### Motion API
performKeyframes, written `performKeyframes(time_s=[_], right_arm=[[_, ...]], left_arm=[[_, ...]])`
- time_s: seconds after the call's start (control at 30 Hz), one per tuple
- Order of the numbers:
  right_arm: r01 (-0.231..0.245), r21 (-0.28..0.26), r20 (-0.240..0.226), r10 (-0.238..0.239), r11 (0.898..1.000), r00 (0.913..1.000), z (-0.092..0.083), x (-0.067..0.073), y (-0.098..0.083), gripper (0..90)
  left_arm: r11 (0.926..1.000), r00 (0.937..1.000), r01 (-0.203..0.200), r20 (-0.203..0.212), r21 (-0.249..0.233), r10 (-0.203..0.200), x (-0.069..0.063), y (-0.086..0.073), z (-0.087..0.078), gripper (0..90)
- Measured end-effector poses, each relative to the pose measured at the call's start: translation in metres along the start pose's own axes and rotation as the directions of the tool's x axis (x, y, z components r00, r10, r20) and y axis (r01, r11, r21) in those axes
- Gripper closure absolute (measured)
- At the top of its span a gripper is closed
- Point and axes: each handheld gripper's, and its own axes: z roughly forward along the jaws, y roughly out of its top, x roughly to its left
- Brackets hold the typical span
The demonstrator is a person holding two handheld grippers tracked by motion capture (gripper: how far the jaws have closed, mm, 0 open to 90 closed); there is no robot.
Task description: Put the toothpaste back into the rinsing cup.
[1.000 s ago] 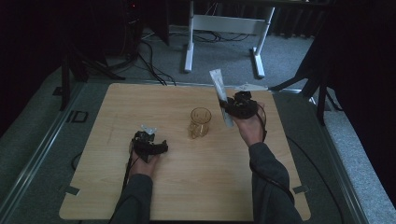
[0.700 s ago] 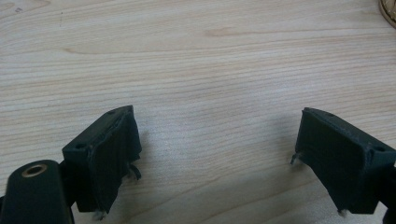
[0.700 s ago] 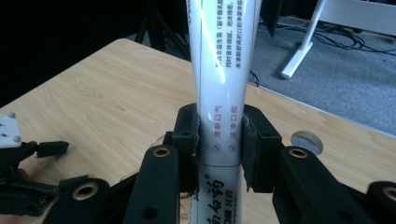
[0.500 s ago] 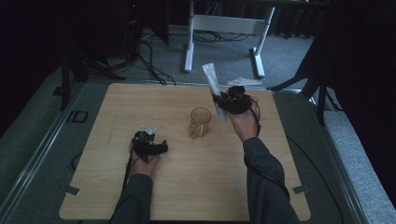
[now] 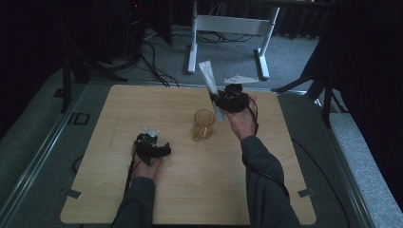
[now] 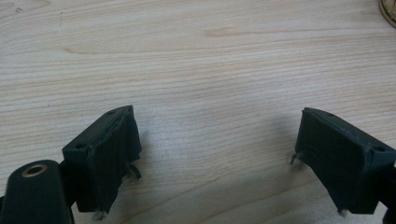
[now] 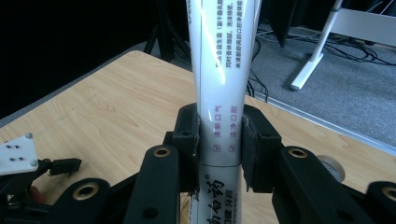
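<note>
Above, from the high view: right gripper [image 5: 219, 100] raised over the table's [image 5: 190, 199] far edge, clamped on a white tube [image 5: 209, 80] that stood nearly upright, just beyond an amber mug [image 5: 203, 124]. Left gripper [image 5: 159, 151] low on the wood, well apart from both; jaw gap hard to read there.

Then, left gripper view: jaws spread wide over bare wood, nothing between, a sliver of the mug [image 6: 388, 11] cut off top right.

Lastly, right gripper view: pads pressed on the tube [image 7: 220, 84] from both sides, print legible, top end cut off.
</note>
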Motion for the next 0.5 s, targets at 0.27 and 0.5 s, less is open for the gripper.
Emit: performKeyframes(time_s=[0.27,0.5], right_arm=[[0.033,-0.006,-0.004,-0.033,0.999,0.9995,0.006,0.009,0.006,70.5],[0.035,-0.01,-0.011,-0.035,0.999,0.9993,0.012,0.014,0.007,70.6]], left_arm=[[1.0,1.0,0.0,0.0,0.0,0.0,0.0,0.0,0.0,12.5],[1.0,1.0,0.0,0.0,0.0,0.0,0.0,0.0,0.0,12.5]])
